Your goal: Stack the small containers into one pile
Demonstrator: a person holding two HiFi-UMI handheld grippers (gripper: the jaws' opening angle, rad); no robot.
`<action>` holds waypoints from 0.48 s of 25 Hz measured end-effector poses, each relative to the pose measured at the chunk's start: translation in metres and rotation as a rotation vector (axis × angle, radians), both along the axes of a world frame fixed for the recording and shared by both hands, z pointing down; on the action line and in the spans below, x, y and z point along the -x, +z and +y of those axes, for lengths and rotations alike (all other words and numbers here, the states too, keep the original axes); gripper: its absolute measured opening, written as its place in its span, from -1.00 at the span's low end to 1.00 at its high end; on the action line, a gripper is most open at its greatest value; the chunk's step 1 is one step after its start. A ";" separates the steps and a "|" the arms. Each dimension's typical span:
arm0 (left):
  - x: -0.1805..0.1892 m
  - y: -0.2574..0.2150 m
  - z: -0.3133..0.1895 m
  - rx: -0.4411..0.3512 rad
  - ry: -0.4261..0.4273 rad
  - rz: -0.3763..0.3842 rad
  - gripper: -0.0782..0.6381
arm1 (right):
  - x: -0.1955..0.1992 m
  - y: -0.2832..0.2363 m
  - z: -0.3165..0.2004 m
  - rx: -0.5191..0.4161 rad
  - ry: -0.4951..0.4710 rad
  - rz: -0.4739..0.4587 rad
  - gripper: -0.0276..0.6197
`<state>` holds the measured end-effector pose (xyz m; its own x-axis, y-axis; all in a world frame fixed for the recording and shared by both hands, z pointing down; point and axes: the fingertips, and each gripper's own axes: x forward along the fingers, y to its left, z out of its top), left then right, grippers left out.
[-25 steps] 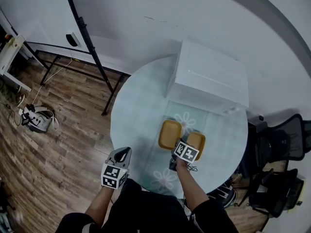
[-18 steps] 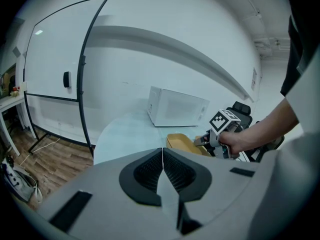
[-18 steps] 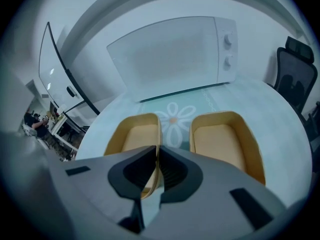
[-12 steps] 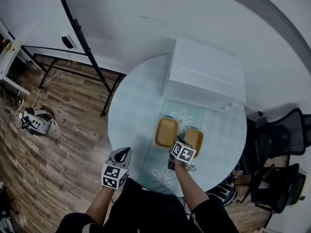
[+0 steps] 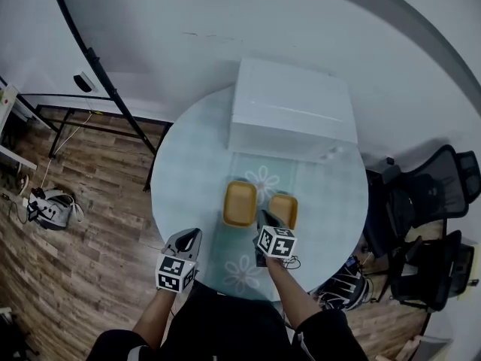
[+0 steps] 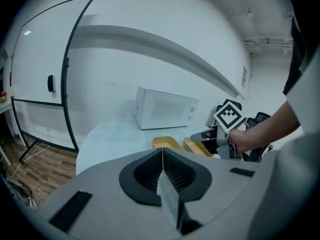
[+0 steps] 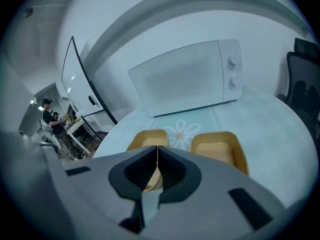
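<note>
— As our right gripper [image 5: 264, 218] closes on nothing, where are the containers [image 5: 240, 203]?
— Side by side on the table [image 5: 188, 179], just past our tips; our left gripper [image 5: 192, 235] is pinched empty.

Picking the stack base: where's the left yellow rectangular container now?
Head view: left yellow rectangular container sits on the round table, beside the right yellow container, before the white microwave.

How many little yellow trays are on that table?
2. One shallow yellow plastic container sits on the left, the other container apart to its right, both before the white microwave.
</note>
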<state>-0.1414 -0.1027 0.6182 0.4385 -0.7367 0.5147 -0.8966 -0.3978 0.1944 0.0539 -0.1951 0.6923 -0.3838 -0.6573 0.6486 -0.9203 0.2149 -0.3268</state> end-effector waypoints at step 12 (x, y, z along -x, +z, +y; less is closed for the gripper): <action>-0.053 -0.006 -0.008 -0.004 0.091 0.006 -0.74 | -0.065 -0.017 0.010 -0.088 0.067 0.036 -0.72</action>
